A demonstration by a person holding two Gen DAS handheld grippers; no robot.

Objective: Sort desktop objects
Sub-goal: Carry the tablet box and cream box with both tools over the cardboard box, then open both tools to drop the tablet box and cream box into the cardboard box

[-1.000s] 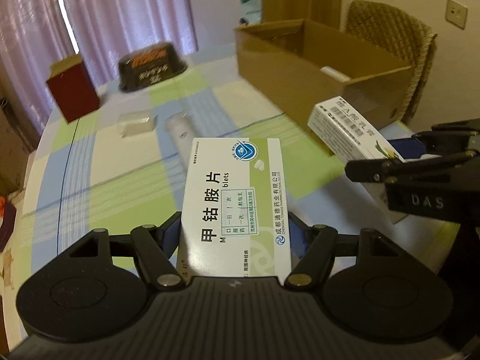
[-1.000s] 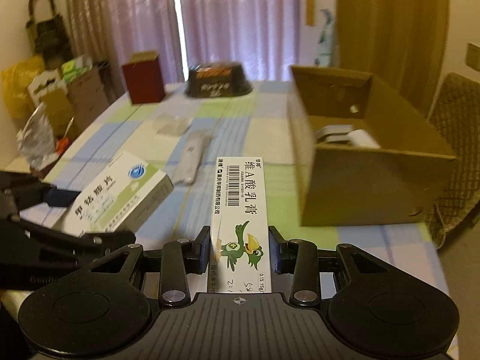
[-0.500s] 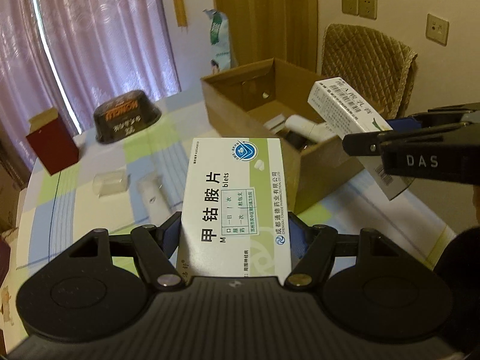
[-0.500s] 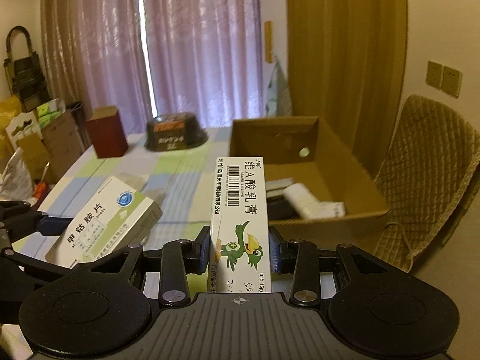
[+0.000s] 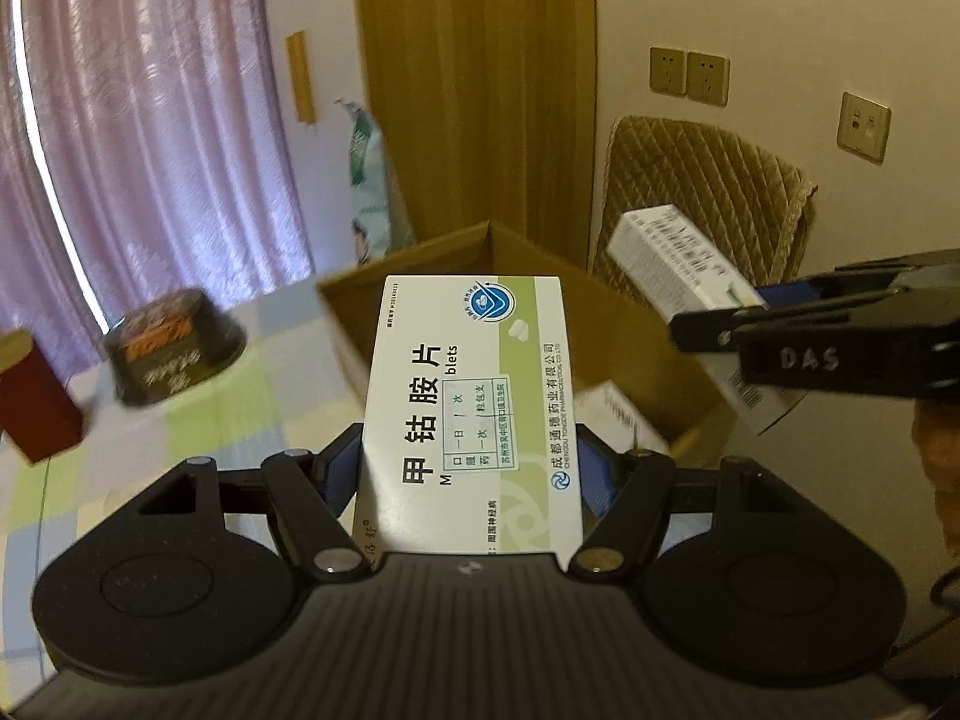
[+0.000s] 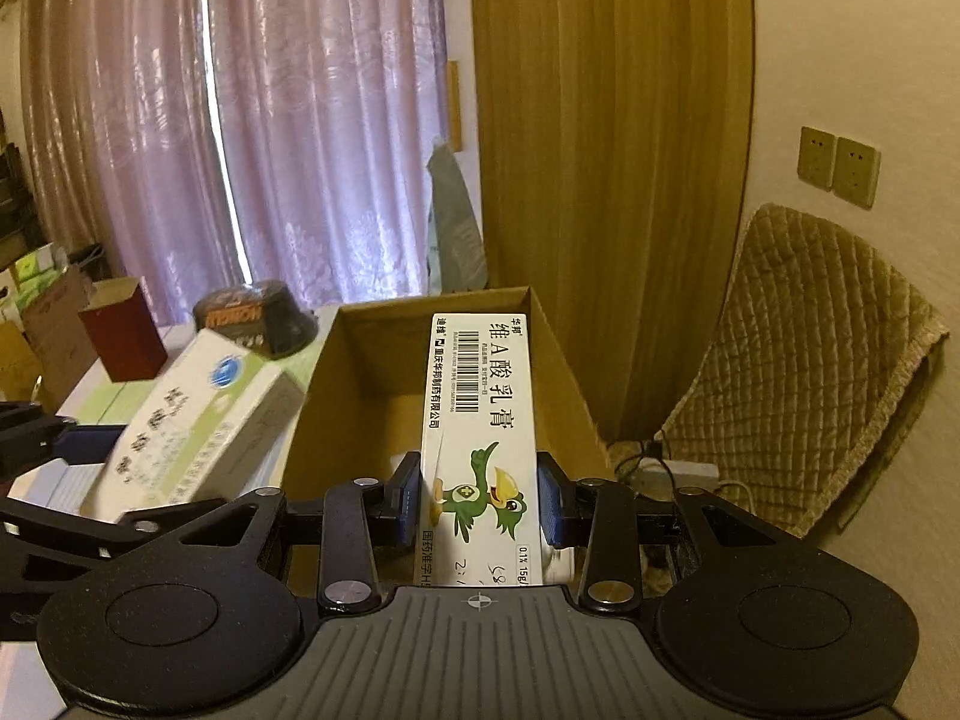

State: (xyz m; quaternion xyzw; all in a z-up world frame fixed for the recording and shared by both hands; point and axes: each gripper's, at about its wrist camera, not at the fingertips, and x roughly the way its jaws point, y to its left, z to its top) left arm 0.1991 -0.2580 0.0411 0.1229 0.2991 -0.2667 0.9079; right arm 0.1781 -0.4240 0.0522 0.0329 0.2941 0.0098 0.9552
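Observation:
My left gripper [image 5: 471, 474] is shut on a white and green tablet box [image 5: 474, 408], held in the air in front of the open cardboard box [image 5: 624, 324]. My right gripper [image 6: 477, 501] is shut on a narrow white ointment box with a green bird [image 6: 480, 438], held above the cardboard box [image 6: 372, 372]. In the left wrist view the ointment box [image 5: 672, 258] and the right gripper [image 5: 840, 330] hang at the right, over the carton's near corner. In the right wrist view the tablet box [image 6: 198, 420] sits at the left. A white item [image 5: 618, 414] lies inside the carton.
On the checked tablecloth [image 5: 210, 420] stand a dark bowl-shaped container [image 5: 174, 348] and a dark red box [image 5: 33, 402] at the far left. A quilted chair [image 6: 804, 372] stands right of the carton, with cables on the floor [image 6: 672, 468]. Curtains hang behind.
Both grippers have risen and tilted upward with their boxes and moved closer to the cardboard box. The table now sits lower in both views.

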